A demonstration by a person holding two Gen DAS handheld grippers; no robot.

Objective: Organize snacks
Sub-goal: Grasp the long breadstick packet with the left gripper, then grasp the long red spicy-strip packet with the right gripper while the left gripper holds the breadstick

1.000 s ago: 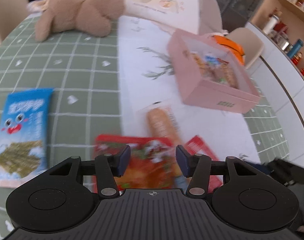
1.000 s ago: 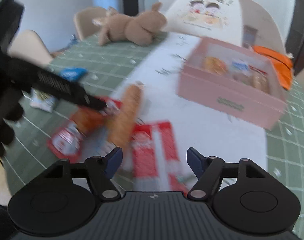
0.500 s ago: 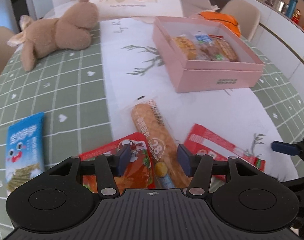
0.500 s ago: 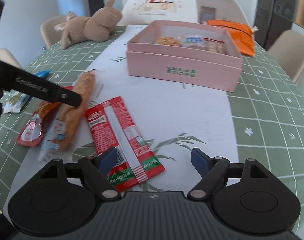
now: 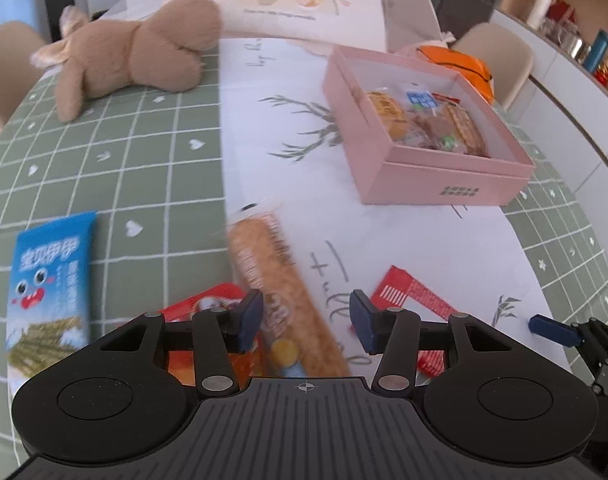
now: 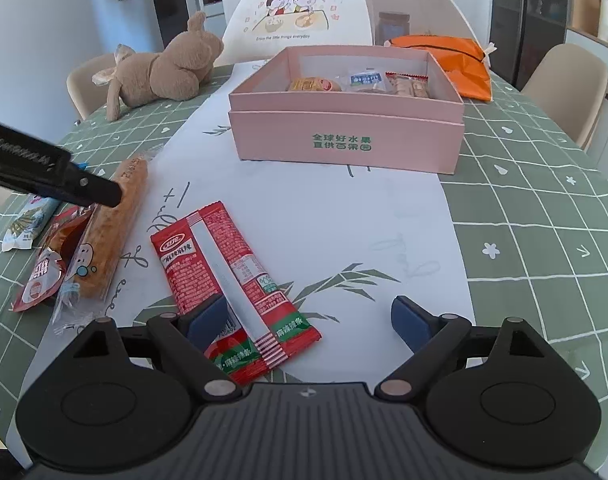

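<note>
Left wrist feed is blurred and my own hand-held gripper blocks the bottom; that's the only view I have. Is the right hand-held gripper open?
Observer: Yes. The right hand-held gripper is open and holds nothing.
Operator: Where's the red packet relative to it?
Observer: The red packet lies flat on the white runner, with its green-banded end beside that gripper's left finger.
Operator: And the near end of the cracker pack?
Observer: The long cracker pack lies flat. Its clear wrapper tail points toward the table edge, and it touches a smaller red pouch.
</note>
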